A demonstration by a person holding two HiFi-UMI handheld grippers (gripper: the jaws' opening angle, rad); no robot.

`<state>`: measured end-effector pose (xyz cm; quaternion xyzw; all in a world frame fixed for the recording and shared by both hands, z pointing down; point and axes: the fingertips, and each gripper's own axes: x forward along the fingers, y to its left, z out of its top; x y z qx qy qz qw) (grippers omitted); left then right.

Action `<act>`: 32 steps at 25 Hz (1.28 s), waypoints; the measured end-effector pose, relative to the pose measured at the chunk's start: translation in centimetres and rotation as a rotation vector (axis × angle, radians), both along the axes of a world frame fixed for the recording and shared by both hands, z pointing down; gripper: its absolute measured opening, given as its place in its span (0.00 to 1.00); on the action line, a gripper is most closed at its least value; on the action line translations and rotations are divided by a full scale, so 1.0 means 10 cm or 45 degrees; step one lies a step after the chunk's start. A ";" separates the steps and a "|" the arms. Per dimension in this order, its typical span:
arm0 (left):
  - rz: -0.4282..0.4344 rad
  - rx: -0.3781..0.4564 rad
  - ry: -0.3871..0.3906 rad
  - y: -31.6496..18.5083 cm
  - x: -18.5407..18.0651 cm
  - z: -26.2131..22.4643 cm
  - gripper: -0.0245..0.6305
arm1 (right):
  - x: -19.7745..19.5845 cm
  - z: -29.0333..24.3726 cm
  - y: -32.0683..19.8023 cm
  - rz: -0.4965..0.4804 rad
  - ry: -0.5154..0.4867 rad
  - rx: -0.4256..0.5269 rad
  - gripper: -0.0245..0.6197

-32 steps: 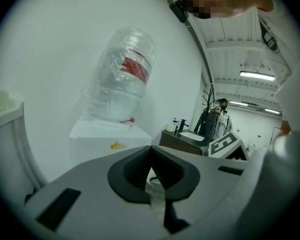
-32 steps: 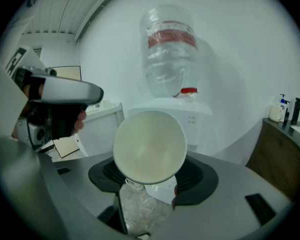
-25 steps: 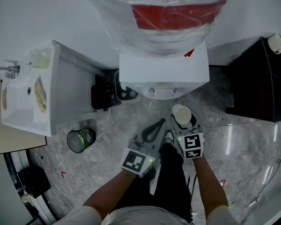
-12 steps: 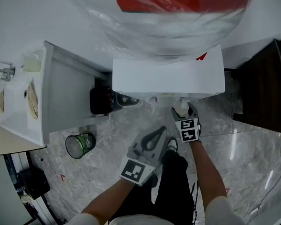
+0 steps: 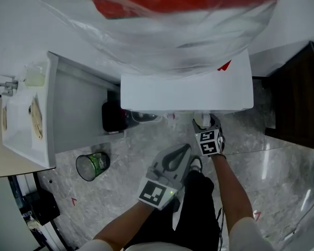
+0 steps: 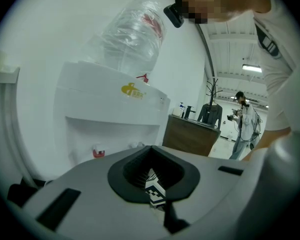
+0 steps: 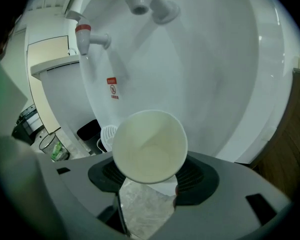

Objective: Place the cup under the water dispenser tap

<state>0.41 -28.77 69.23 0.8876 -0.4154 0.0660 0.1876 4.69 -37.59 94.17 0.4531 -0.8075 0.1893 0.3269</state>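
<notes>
A white paper cup (image 7: 149, 144) sits upright between the jaws of my right gripper (image 7: 150, 166), which is shut on it. In the head view that right gripper (image 5: 204, 125) holds the cup (image 5: 201, 120) just under the front overhang of the white water dispenser (image 5: 186, 94). A red-capped tap (image 7: 86, 34) shows up and to the left of the cup, and two white taps (image 7: 151, 5) are above it. A white drip tray (image 7: 108, 136) lies below and left. My left gripper (image 5: 184, 149) hangs shut and empty further back from the dispenser (image 6: 105, 115).
A wire waste bin (image 5: 91, 165) with green inside stands on the marble floor at left. A white sink unit (image 5: 27, 114) and a black bin (image 5: 113, 117) flank the dispenser's left; a dark cabinet (image 5: 298, 95) is at right. A person (image 6: 244, 125) stands far off.
My right gripper has gone down and forward with the cup, from in front of the dispenser to under its overhang. The left gripper sank a little.
</notes>
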 end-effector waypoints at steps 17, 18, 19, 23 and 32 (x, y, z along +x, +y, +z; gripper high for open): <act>0.042 -0.070 -0.031 0.16 0.06 -0.17 0.04 | 0.07 -0.56 0.16 -0.041 -0.045 0.031 0.53; 0.049 -0.079 -0.030 0.19 0.08 -0.22 0.04 | 0.09 -0.66 0.22 -0.039 -0.039 0.036 0.53; 0.056 -0.087 -0.030 0.21 0.10 -0.26 0.04 | 0.11 -0.77 0.29 -0.038 -0.035 0.041 0.53; 0.100 -0.094 -0.043 0.29 0.15 -0.55 0.04 | 0.16 -1.34 0.58 0.009 -0.082 0.057 0.53; 0.109 -0.099 -0.079 0.63 0.02 -1.48 0.04 | 0.14 -3.11 1.18 0.183 -0.276 0.137 0.16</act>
